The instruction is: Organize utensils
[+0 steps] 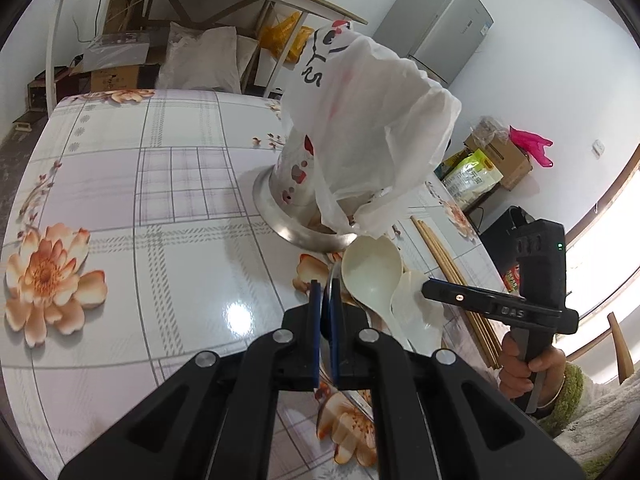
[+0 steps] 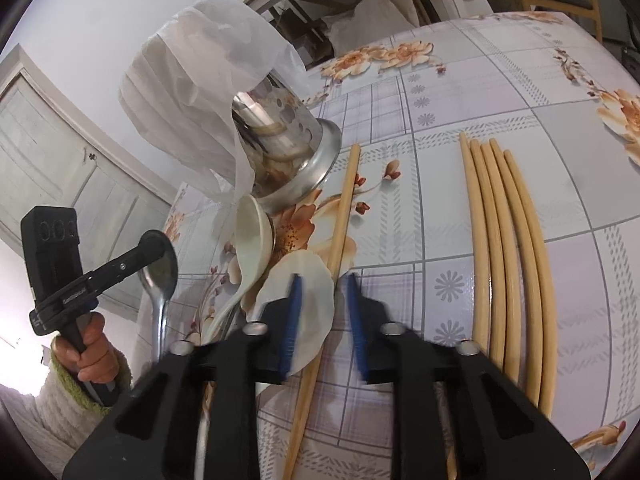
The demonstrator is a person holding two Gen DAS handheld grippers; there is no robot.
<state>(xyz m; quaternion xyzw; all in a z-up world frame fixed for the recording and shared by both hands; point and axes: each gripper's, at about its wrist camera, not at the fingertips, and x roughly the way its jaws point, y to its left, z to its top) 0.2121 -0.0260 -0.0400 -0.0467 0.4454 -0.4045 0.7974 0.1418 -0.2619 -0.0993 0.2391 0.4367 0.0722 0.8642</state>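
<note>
A: Now, starting at the left, what does the tool there hold?

B: Your left tool [image 1: 326,284] is clamped tight on the bowl of a shiny metal spoon [image 2: 162,280].

A: And next along?

B: A perforated steel utensil holder [image 2: 280,136] stands on the flower-patterned bench [image 2: 500,92], with a thin white plastic bag [image 2: 192,80] draped over its top. A deep cream soup spoon [image 2: 250,240] lies against its base and overlaps a flat white paddle spoon [image 2: 308,276].

A: The other tool?

B: Your right tool [image 2: 323,280] has its blue pads standing apart above the paddle spoon. A single pale wooden chopstick [image 2: 346,200] runs between them, and neither pad presses on it.

A: Farthest right?

B: Five more pale chopsticks [image 2: 504,240] lie side by side on the bench, well apart from the holder.
</note>
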